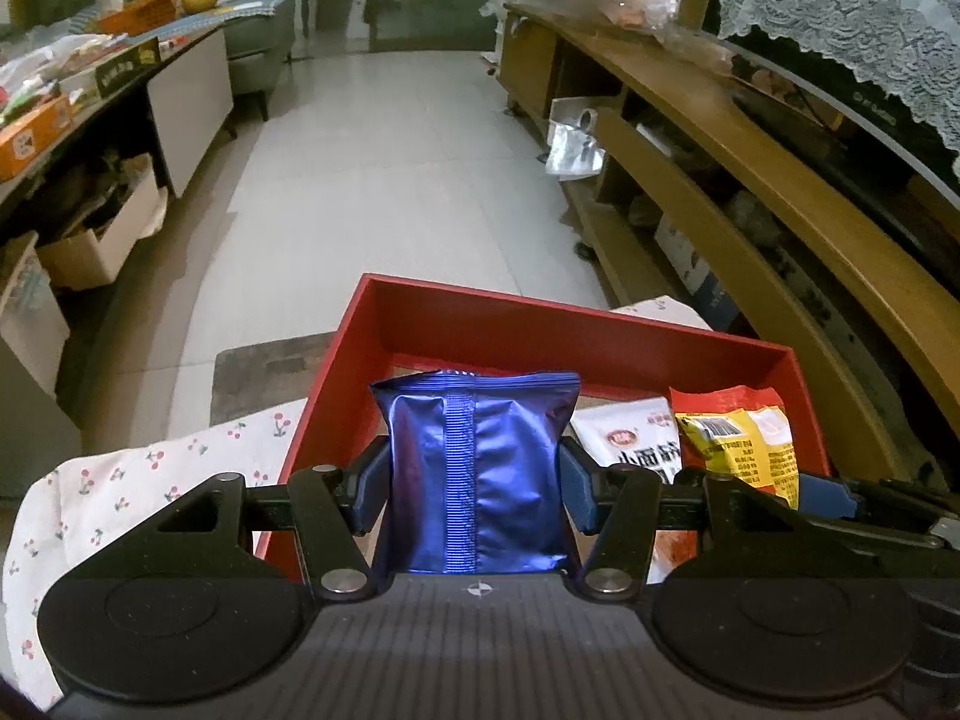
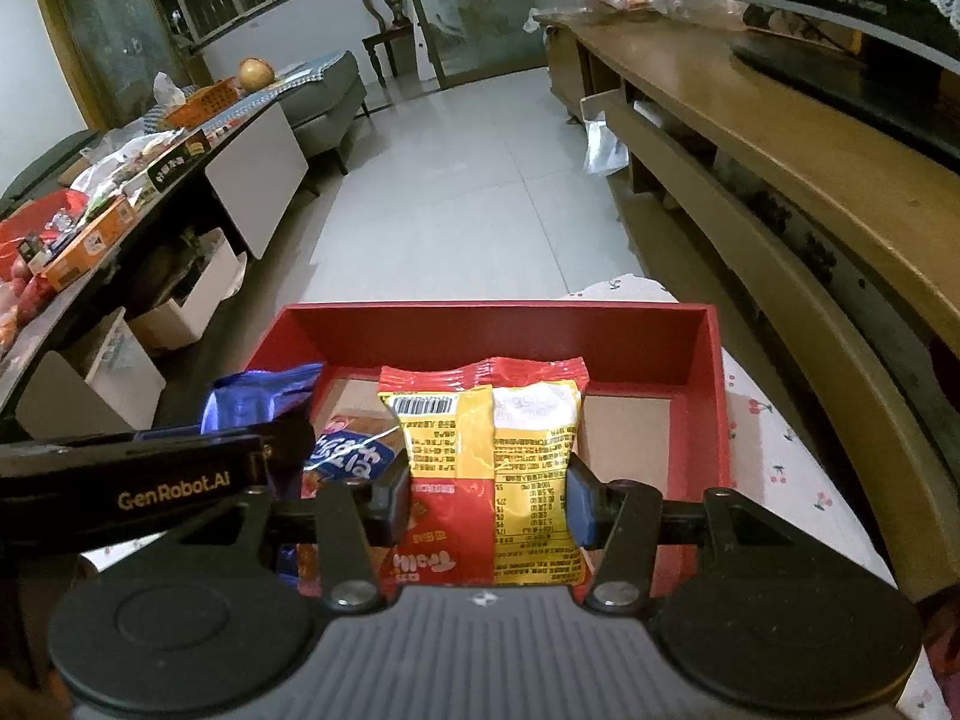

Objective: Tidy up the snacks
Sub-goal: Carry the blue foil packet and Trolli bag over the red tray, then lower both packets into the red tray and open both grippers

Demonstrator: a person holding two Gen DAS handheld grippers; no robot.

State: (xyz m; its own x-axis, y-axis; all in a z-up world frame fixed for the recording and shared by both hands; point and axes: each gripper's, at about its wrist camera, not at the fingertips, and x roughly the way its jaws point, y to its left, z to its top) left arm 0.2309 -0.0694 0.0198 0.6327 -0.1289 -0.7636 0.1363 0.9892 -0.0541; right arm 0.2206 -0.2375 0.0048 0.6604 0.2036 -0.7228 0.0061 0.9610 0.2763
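My left gripper (image 1: 474, 483) is shut on a shiny blue snack packet (image 1: 474, 468) and holds it upright over the left part of a red open box (image 1: 540, 324). My right gripper (image 2: 489, 492) is shut on a red and yellow snack packet (image 2: 486, 456) over the middle of the same red box (image 2: 492, 315). That packet also shows in the left wrist view (image 1: 744, 444), with a white packet (image 1: 630, 432) lying in the box beside it. The blue packet (image 2: 258, 396) and the left gripper's body show at the left of the right wrist view.
The box stands on a white cherry-print cloth (image 1: 120, 480). A long wooden TV cabinet (image 2: 780, 138) runs along the right. A low table (image 2: 150, 180) crowded with snack boxes and bags stands at the left. Tiled floor (image 1: 390, 150) lies beyond the box.
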